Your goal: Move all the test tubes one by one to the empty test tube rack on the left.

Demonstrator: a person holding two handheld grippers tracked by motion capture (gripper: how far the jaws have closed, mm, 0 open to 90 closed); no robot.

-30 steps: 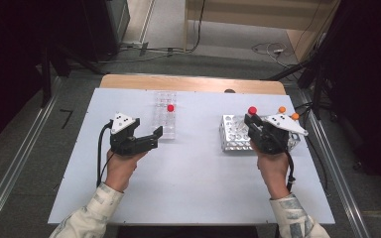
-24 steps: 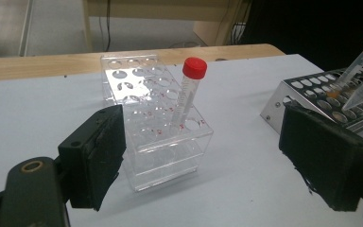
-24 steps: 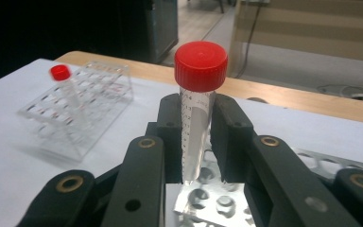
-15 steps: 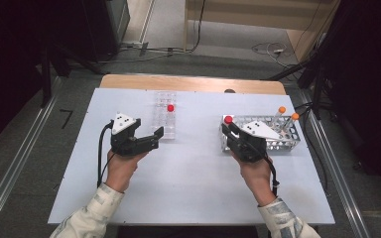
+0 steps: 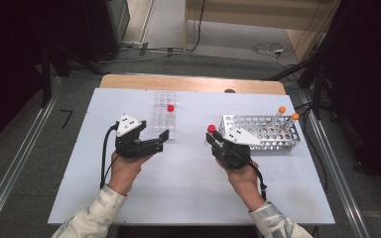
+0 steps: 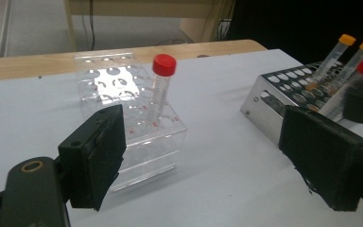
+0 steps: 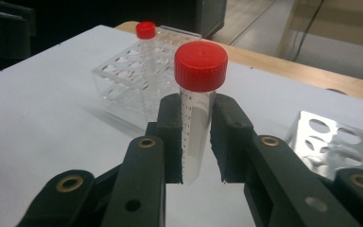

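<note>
My right gripper [image 5: 217, 141] [image 7: 196, 142] is shut on a red-capped tube [image 5: 211, 129] [image 7: 199, 90], held upright above the table just left of the metal rack [image 5: 265, 133] [image 7: 340, 139]. Two orange-capped tubes [image 5: 287, 114] [image 6: 352, 47] stand in that rack's far right corner. A clear plastic rack [image 5: 163, 119] [image 6: 132, 118] [image 7: 127, 78] holds one red-capped tube [image 5: 170, 108] [image 6: 162, 85]. My left gripper [image 5: 159, 140] [image 6: 212, 156] is open, right next to the clear rack's near end, with nothing between its jaws.
The white table top [image 5: 188, 188] has open space in front of both racks. A wooden strip [image 5: 188, 83] runs along the far edge. Cables lie on the floor [image 5: 268, 49] beyond the table.
My right gripper has moved left, from over the metal rack to just beyond its left end, with the red-capped tube in it. The left gripper has stayed put.
</note>
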